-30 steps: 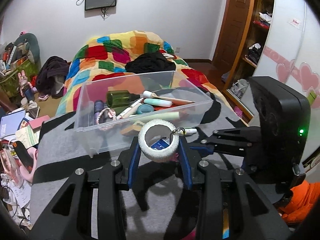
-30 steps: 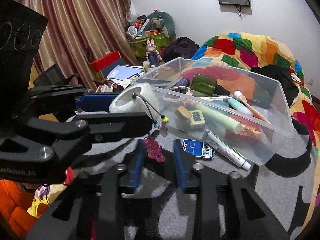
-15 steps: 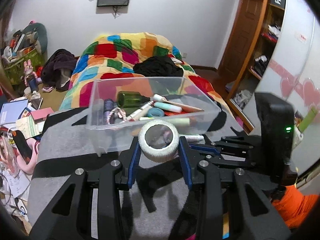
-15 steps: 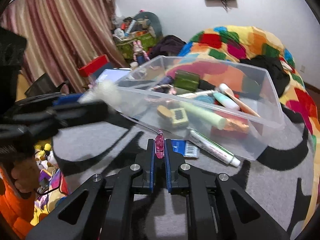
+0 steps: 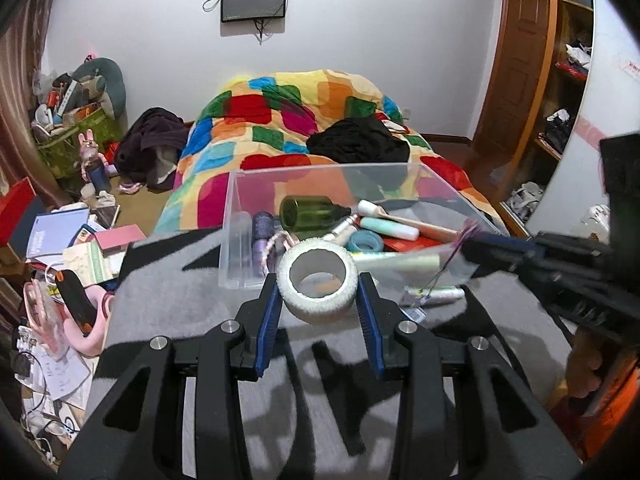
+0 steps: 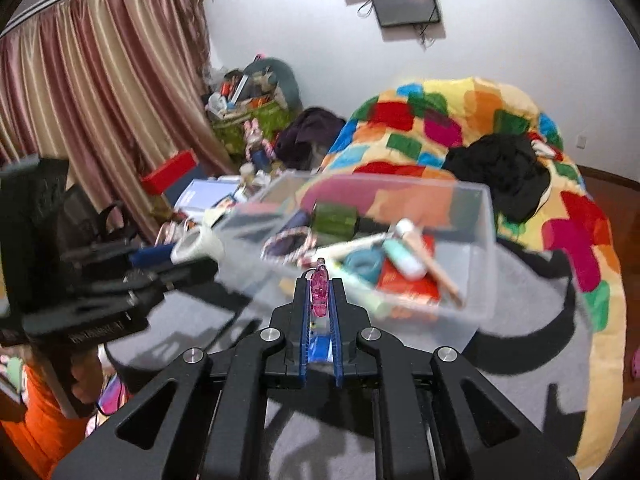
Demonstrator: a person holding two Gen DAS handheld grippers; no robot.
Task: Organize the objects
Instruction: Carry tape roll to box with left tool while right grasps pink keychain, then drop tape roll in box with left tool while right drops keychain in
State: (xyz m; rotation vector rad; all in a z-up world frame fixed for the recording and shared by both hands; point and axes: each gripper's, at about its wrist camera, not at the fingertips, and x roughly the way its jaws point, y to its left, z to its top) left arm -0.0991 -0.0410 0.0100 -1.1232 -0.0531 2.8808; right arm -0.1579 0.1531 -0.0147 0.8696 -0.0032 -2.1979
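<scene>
My left gripper (image 5: 318, 300) is shut on a white roll of tape (image 5: 317, 286), held just in front of the clear plastic bin's (image 5: 236, 200) near wall. The same roll (image 6: 198, 245) shows at the left of the right wrist view. My right gripper (image 6: 321, 286) is shut on a small pink charm (image 6: 320, 290), lifted off the grey blanket, close to the bin (image 6: 486, 240). From the left wrist view that gripper (image 5: 472, 246) comes in from the right with a thin cord (image 5: 436, 280) hanging below it. Inside the bin lie a green bottle (image 5: 308, 212), tubes and a blue ring.
A white tube (image 5: 434, 293) and a blue card lie on the grey blanket (image 5: 168, 280) beside the bin. A colourful quilt (image 5: 288, 120) with black clothing covers the bed behind. Books, papers and toys crowd the floor at left (image 5: 60, 240). A wooden wardrobe (image 5: 560, 80) stands at right.
My right gripper closed on the pink charm and lifted it toward the bin. My left gripper carried the tape roll a little closer to the bin's near wall.
</scene>
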